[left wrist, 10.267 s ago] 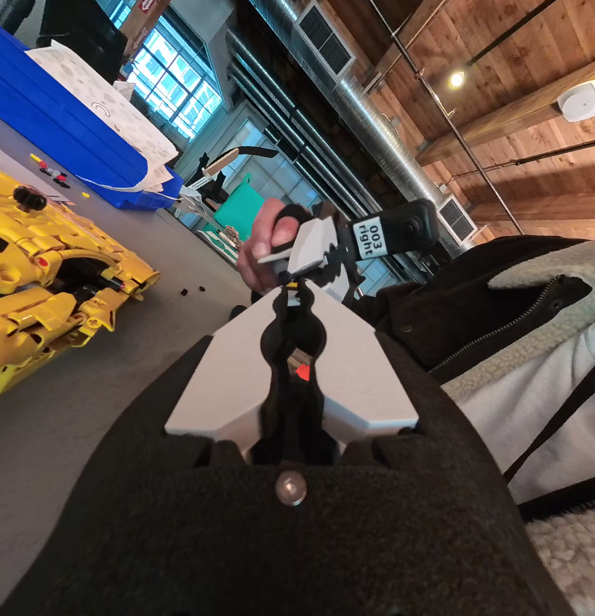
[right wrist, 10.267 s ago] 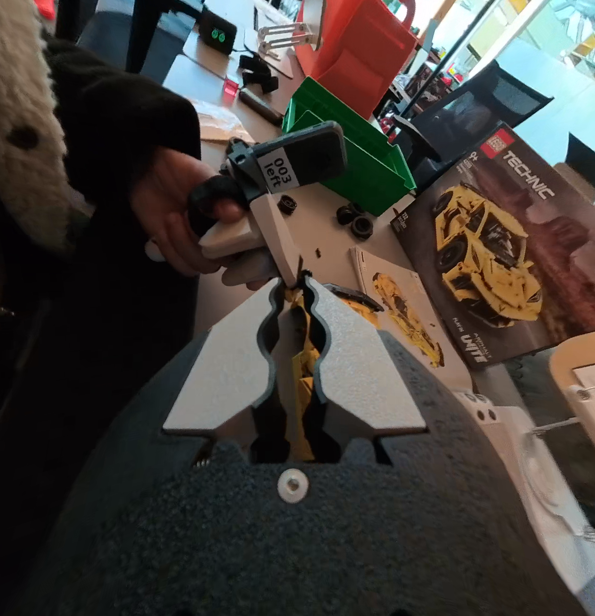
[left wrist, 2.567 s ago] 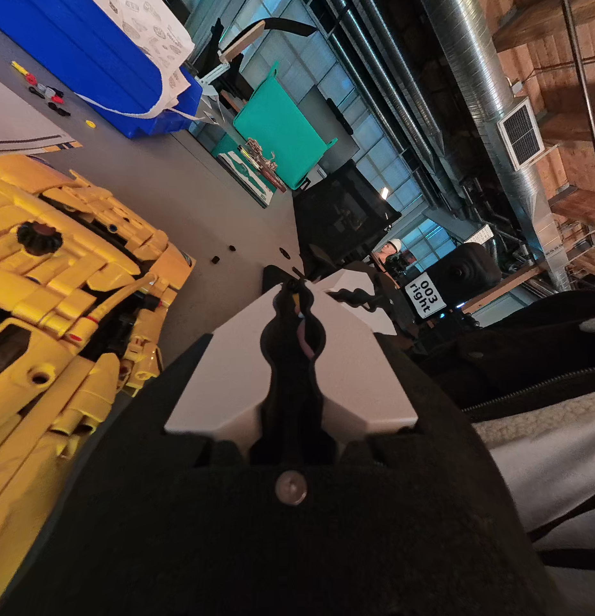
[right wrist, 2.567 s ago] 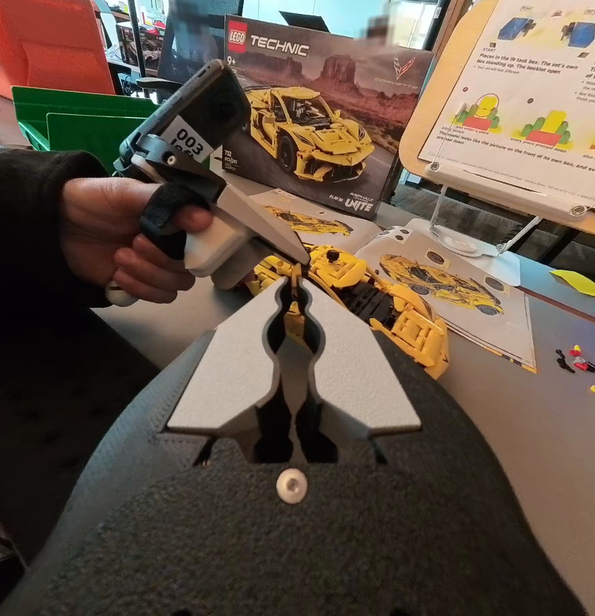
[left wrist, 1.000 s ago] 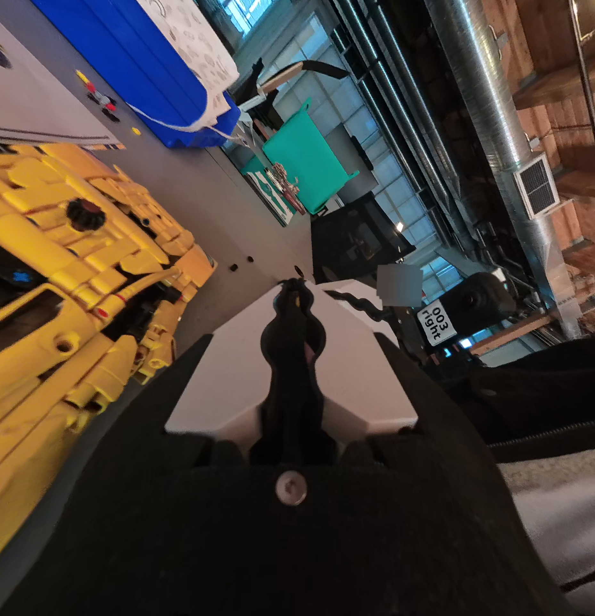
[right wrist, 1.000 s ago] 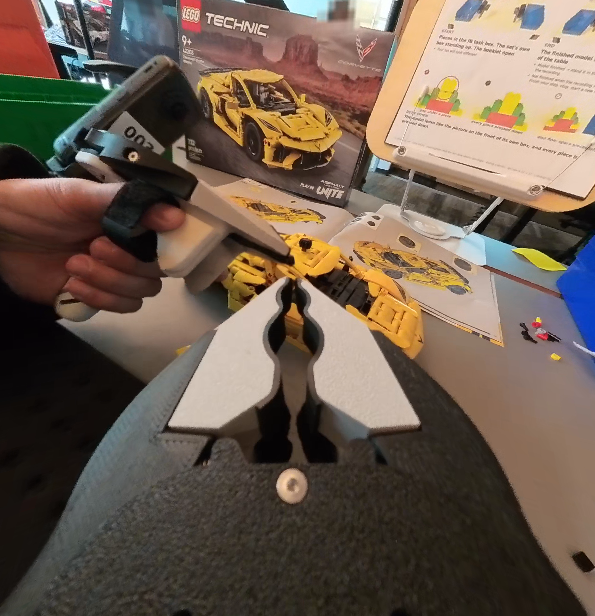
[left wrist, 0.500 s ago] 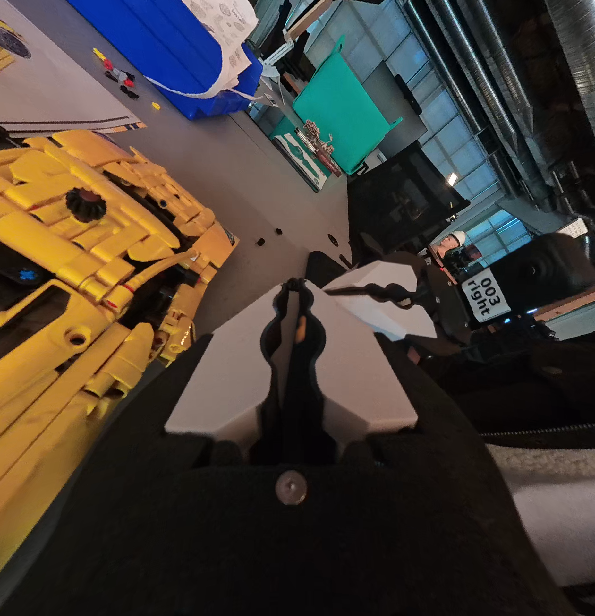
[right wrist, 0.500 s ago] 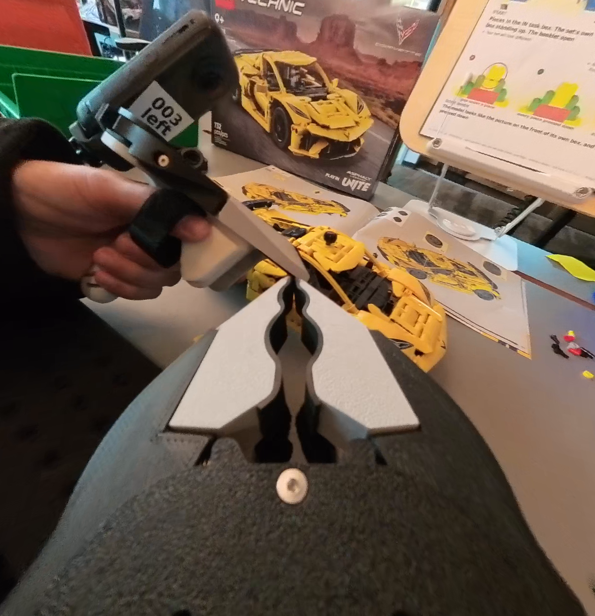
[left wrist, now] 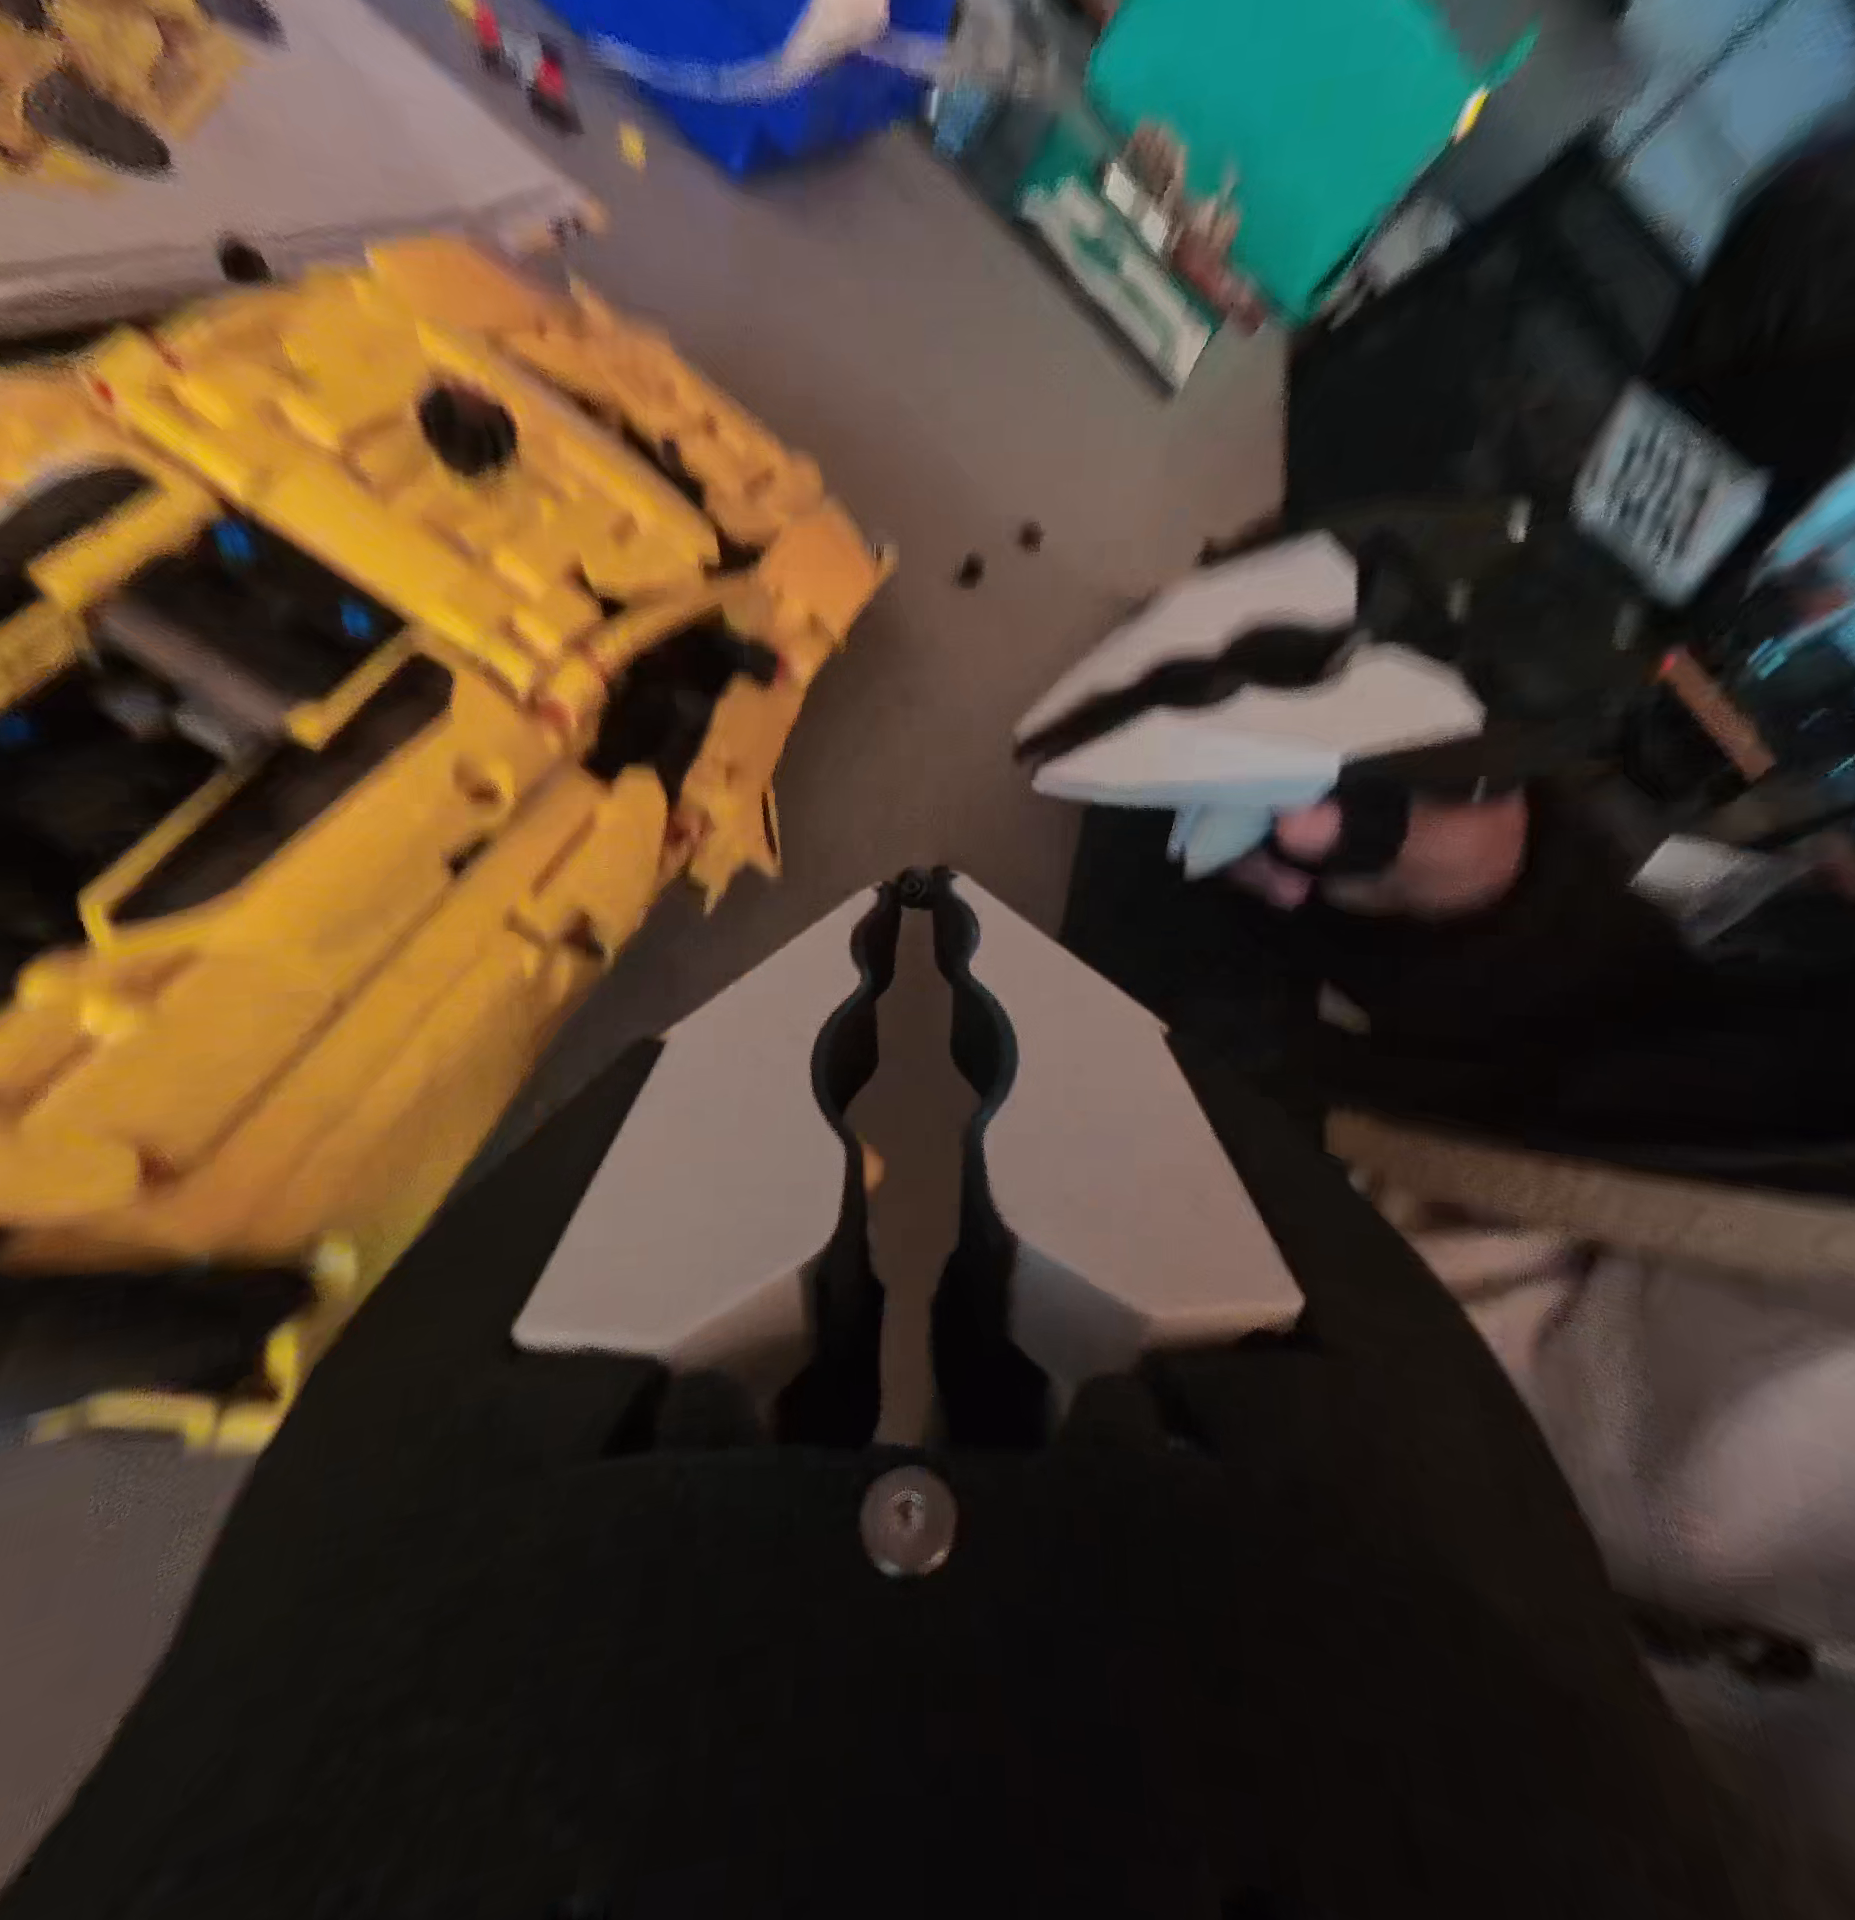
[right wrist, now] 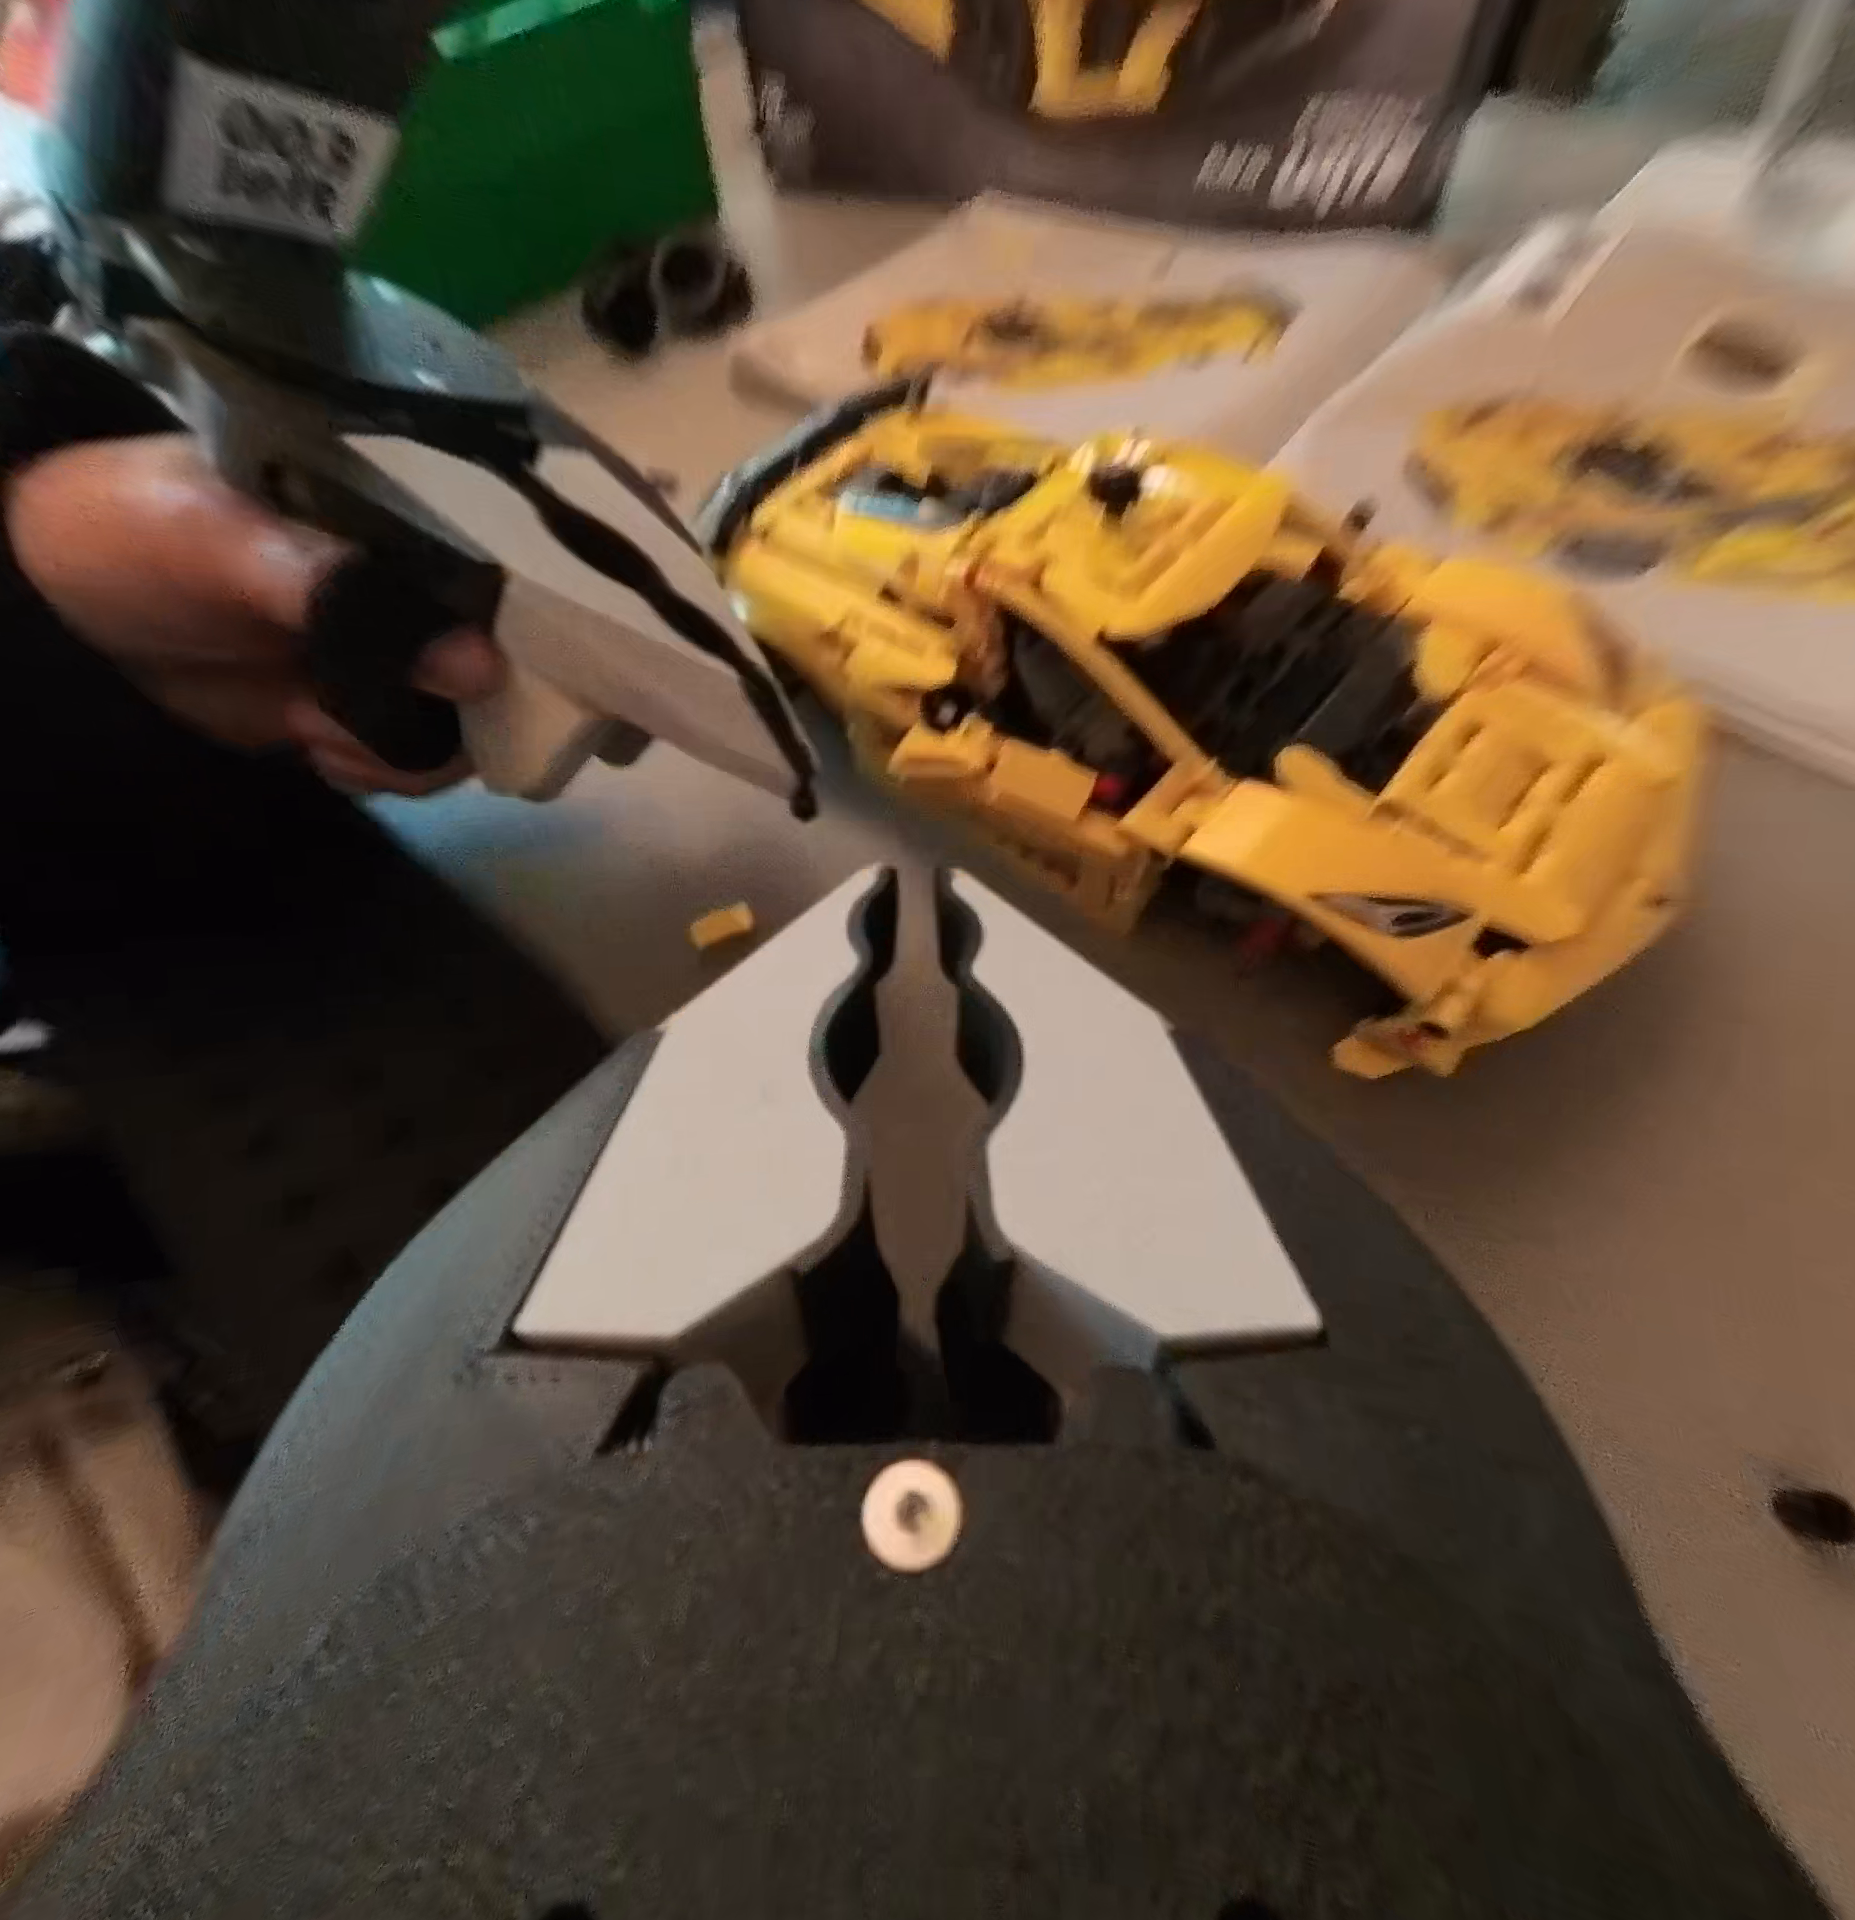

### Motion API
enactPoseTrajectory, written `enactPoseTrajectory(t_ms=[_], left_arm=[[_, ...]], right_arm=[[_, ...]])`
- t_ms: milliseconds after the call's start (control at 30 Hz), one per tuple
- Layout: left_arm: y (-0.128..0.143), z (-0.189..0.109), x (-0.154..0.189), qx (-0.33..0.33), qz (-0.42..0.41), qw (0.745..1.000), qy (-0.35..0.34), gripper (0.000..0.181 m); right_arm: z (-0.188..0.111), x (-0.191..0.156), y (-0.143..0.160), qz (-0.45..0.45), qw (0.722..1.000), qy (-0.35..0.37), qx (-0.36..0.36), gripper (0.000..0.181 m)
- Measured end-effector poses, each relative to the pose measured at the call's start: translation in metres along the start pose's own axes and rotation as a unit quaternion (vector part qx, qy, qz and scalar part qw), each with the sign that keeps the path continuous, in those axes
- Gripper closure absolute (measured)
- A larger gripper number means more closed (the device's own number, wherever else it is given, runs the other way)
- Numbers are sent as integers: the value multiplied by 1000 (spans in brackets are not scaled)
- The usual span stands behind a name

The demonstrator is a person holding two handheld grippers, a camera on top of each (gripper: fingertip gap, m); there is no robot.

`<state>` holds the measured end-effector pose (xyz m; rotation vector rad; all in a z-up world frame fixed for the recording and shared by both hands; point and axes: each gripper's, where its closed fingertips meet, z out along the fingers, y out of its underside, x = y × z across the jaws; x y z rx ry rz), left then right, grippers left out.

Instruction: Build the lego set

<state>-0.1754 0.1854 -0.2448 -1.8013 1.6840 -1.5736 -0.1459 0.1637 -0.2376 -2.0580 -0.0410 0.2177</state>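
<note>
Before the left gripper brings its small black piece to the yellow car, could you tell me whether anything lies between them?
Nothing visible does. The left gripper pinches a small black piece at its tips, and only bare grey table separates it from the yellow car. The right gripper sits off to the other side.

Yellow car on my grey table

I see the toy car in bright yellow with black gaps and small blue spots; a loose yellow piece lies at the table's near edge. My grippers' fingers are white with black wavy inner edges. A green bin and blue bin sit at the far edges.
</note>
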Motion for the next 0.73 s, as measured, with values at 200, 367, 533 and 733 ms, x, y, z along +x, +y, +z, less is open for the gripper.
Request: enactPoseTrajectory(t_ms=[200,367,533,733], left_arm=[[28,-36,-23,-20,33,993,-113,175],[52,-40,-28,-88,67,983,-145,174],[63,-38,-27,-118,77,979,-150,174],[55,-45,-34,-102,64,974,-194,149]], right_arm=[[6,-2,-1,35,998,-46,6,172],[6,-4,-1,21,999,-42,7,173],[5,-5,-1,21,999,-46,10,172],[7,-1,-1,9,1000,-19,6,171]])
